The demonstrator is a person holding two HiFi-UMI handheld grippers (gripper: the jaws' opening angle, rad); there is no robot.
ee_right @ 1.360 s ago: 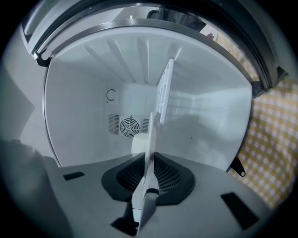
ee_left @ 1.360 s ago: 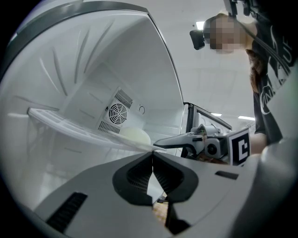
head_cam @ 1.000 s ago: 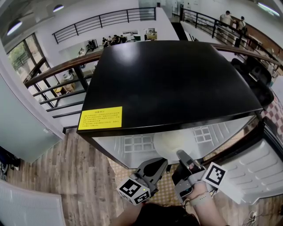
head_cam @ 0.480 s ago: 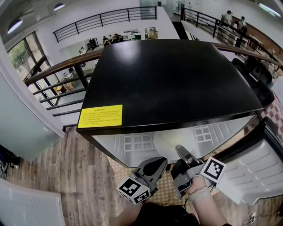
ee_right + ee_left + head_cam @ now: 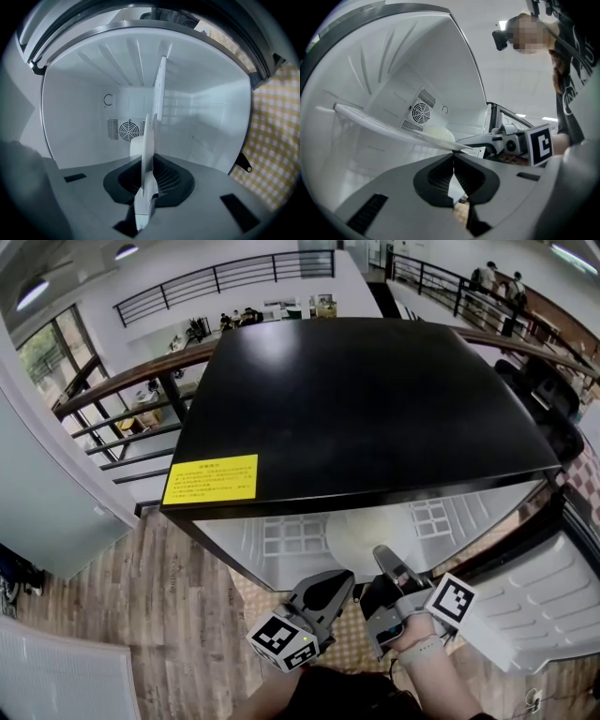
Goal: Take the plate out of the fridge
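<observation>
Cream-white and thin, the plate point(image 5: 371, 532) lies flat inside the fridge point(image 5: 375, 399) — its rim pinched by the right gripper point(image 5: 147, 174); the left gripper point(image 5: 453, 159) has its jaws pressed together, empty.

The fridge point(image 5: 366, 409) was black on top and white inside, its label point(image 5: 211, 479) yellow; the plate point(image 5: 149, 136) between the right gripper's point(image 5: 149, 161) dark fingers point(image 5: 172, 180) was off-white.

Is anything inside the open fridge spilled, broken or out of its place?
Nothing stands out. The plate lies level on the white shelf, its rim held by the right gripper; no spill or crack shows.
</observation>
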